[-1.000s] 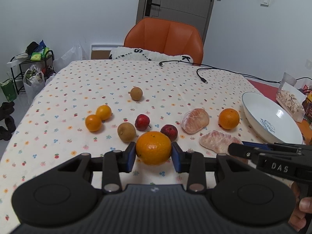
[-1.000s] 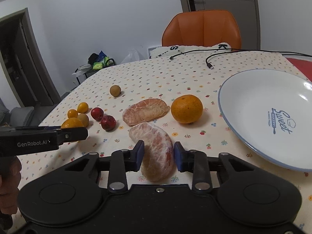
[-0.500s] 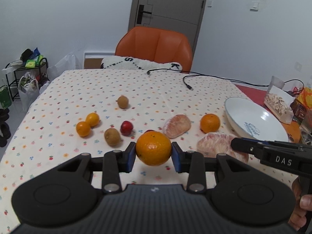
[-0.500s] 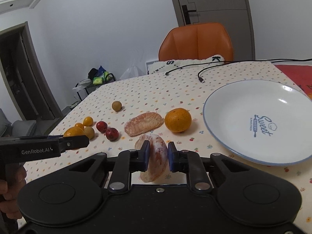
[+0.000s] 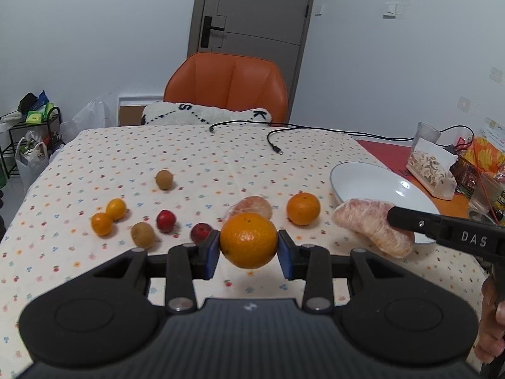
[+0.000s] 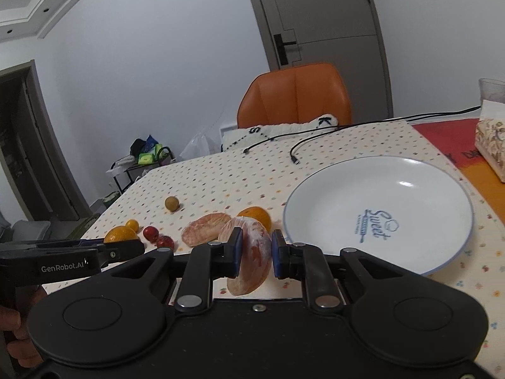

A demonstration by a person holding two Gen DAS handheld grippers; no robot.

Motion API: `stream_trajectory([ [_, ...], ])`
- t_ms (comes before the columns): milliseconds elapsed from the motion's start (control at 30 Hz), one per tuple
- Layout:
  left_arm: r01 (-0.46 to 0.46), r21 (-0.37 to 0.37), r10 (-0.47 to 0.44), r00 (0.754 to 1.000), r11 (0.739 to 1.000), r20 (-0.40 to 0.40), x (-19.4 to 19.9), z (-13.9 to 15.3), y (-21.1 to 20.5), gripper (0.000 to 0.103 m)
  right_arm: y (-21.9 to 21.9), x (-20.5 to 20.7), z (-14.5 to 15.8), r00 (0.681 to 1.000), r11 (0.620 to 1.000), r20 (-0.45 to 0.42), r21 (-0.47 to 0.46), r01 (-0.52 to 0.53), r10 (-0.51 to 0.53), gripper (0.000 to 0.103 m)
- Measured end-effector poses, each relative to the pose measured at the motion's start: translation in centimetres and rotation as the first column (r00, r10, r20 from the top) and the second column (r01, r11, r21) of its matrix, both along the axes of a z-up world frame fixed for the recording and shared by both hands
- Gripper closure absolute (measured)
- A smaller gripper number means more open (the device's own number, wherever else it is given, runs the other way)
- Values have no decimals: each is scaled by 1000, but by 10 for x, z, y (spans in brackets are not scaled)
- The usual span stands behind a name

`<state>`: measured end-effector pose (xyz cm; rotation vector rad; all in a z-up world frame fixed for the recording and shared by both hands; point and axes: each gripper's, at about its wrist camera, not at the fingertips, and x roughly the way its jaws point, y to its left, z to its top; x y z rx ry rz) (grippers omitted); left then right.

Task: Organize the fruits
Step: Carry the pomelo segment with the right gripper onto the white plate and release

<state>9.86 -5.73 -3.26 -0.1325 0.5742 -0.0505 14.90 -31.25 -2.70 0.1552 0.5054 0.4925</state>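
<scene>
The right gripper (image 6: pixel 255 254) is clamping a peeled segment (image 6: pixel 251 259), its long axis running up-down between the jaws. The plate (image 6: pixel 442 262) is lying right of it in frame, nearer this hand. The left gripper (image 5: pixel 248 249) is pinching an orange (image 5: pixel 248 240) at lower centre.

An orange chair (image 5: pixel 225 87) is standing at the table's far edge, with a grey door (image 5: pixel 255 12) closing off the pale wall (image 5: pixel 94 31) behind it. A black wire rack (image 5: pixel 30 132) is sitting on the floor off the table's far left corner, and a dark doorway (image 6: pixel 19 145) is opening further left.
</scene>
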Motion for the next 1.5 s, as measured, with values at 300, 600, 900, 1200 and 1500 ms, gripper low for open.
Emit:
stream_trajectory([
  [300,35,7,-35,999,999,6,9,1,-18,66,-31,4,3,997,997,17,23,76,-76,86],
  [600,65,13,-65,998,998,2,23,-1,-33,66,-54,12,0,988,988,18,29,150,-150,86],
  [900,109,26,-109,994,994,7,43,0,-56,66,-75,23,-4,976,976,17,25,216,-217,86],
  [1200,148,38,-148,989,988,-4,63,-3,-79,66,-90,37,-11,964,965,14,12,264,-264,86],
  [1500,178,62,-178,984,982,-18,84,-6,-99,66,-101,54,-17,948,948,23,6,317,-317,86],
])
